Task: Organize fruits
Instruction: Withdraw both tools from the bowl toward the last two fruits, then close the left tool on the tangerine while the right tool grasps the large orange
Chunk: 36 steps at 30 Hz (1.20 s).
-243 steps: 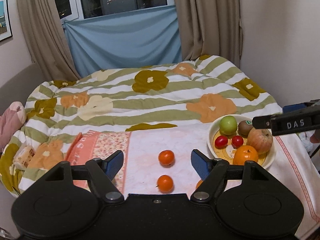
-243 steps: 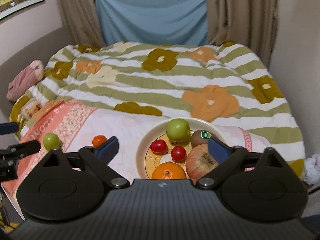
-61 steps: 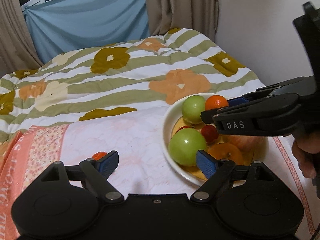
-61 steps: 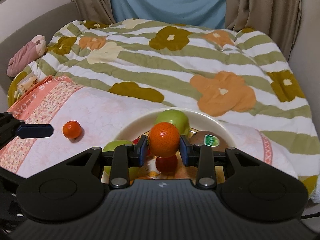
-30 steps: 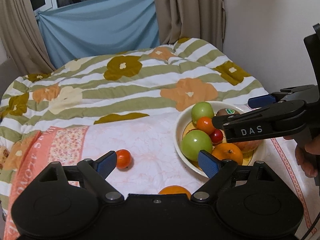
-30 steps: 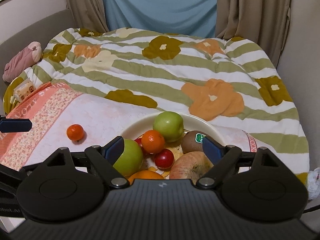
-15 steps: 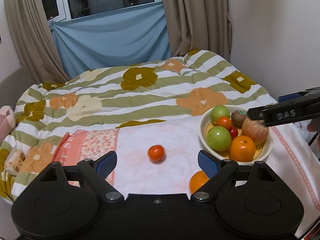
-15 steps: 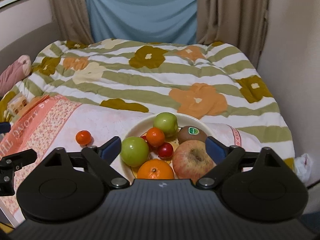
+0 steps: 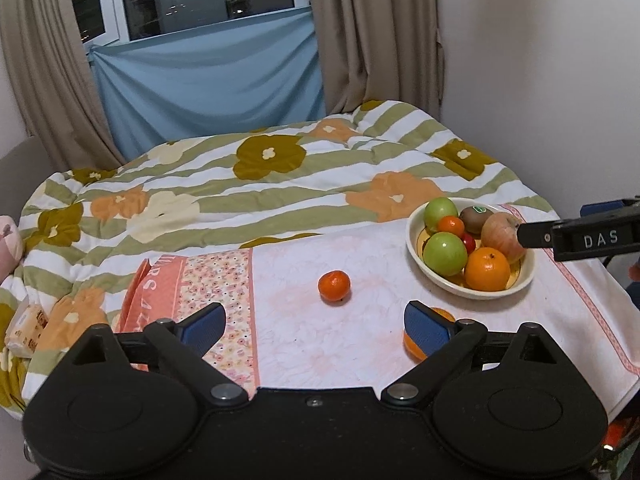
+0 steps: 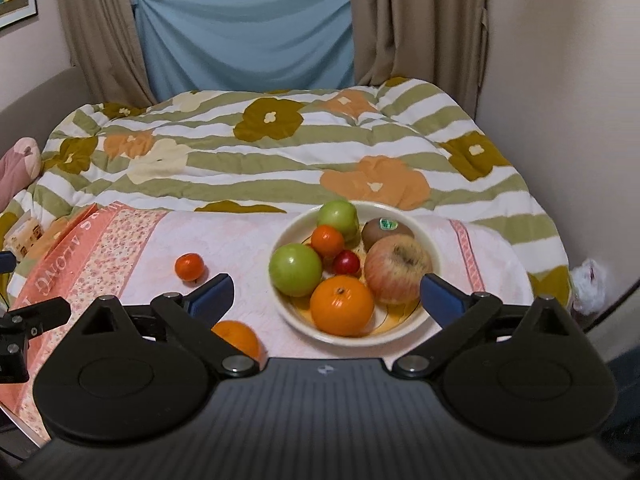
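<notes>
Fruit bowl [image 10: 424, 322] on bed, both tongs spread apart, empty.
One tangerine [image 9: 334, 286] is seen at the bowl's nine o'clock.

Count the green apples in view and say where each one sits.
2, both in the bowl. One green apple lies at its front left beside the big orange; the other green apple sits at the back rim. Others could be hidden beneath.

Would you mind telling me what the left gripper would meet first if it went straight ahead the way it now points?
Probably the small tangerine on the pink cloth, which lies ahead between the open left gripper fingers; depth is uncertain.
</notes>
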{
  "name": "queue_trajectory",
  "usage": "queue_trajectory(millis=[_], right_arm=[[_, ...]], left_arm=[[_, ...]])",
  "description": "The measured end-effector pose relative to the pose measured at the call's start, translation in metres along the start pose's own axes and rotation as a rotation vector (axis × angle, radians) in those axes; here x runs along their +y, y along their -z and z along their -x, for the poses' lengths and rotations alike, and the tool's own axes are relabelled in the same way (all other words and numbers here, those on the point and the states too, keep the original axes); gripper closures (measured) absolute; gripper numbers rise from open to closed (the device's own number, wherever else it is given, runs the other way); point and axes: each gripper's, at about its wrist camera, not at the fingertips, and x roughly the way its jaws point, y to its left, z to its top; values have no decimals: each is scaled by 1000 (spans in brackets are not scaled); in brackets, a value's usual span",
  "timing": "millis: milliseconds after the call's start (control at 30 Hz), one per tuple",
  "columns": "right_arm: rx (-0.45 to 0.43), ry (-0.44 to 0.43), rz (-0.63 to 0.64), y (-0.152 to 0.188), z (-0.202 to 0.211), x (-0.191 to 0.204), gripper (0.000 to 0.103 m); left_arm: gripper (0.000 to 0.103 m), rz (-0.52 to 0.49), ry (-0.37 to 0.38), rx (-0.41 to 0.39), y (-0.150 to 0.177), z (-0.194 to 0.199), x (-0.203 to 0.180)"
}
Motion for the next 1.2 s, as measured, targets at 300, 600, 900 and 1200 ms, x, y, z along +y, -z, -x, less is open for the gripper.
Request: queue_trajectory(millis=[300,600,900,1200], right_arm=[[29,50,-14,19,4,35,0],[94,42,-66,34,-5,69,0],[117,89,-143,45,-35,84,0],[135,161,-158,58,-67,91,0]], left_arm=[[5,-37,76,-4,1,-9,25],[5,-47,190,0,-16,-39,50],[12,-28,293,74,-30,-99,54],[25,75,361,203,-30,-177,47]])
